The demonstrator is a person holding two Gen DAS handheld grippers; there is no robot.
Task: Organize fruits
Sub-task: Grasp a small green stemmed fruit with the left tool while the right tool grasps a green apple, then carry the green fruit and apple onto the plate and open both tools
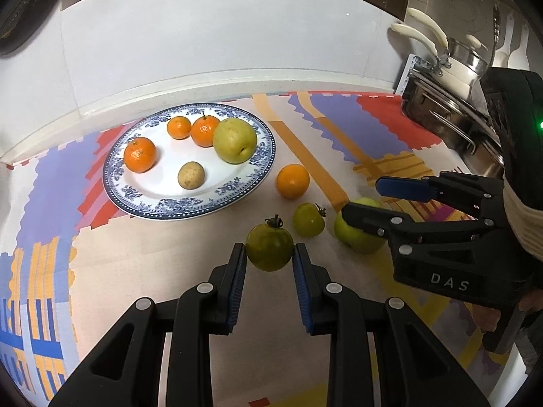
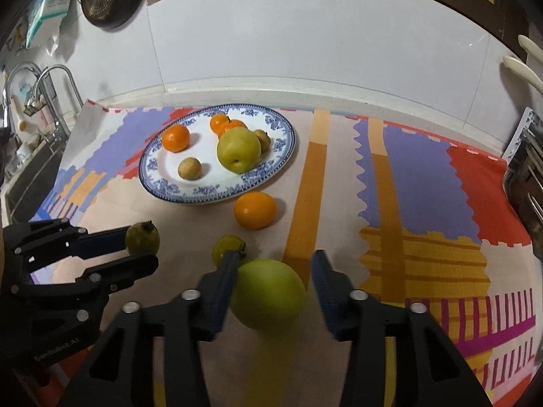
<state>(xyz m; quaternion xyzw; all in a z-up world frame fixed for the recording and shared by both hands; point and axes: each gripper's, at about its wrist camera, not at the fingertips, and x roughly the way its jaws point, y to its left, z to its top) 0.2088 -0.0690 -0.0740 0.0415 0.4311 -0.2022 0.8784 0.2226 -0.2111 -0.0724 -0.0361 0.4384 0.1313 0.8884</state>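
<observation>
The left tongs (image 1: 269, 254) are closed on a dark green tomato (image 1: 269, 251), pads pressed to its two sides, stem up. The plate (image 1: 149, 200) lies ahead of them and a little to the left, across a bare stretch of counter (image 1: 190, 247), with nothing standing in between. The right tongs (image 2: 273, 271) stand open around a green apple (image 2: 268, 293): the left pad sits at or just against its skin, while the right pad stands clear of it, so I judge it not yet gripped, though blur on the apple makes the contact hard to read. For this pair the plate lies ahead and to the left, with a small green tomato (image 2: 228, 249) and an orange (image 2: 255, 210) on the cloth along that line. The left tongs are the nearer to the plate and have the straighter run; its open space lies at the near rim, between a mandarin (image 1: 139, 154) and a potato (image 1: 191, 176).
</observation>
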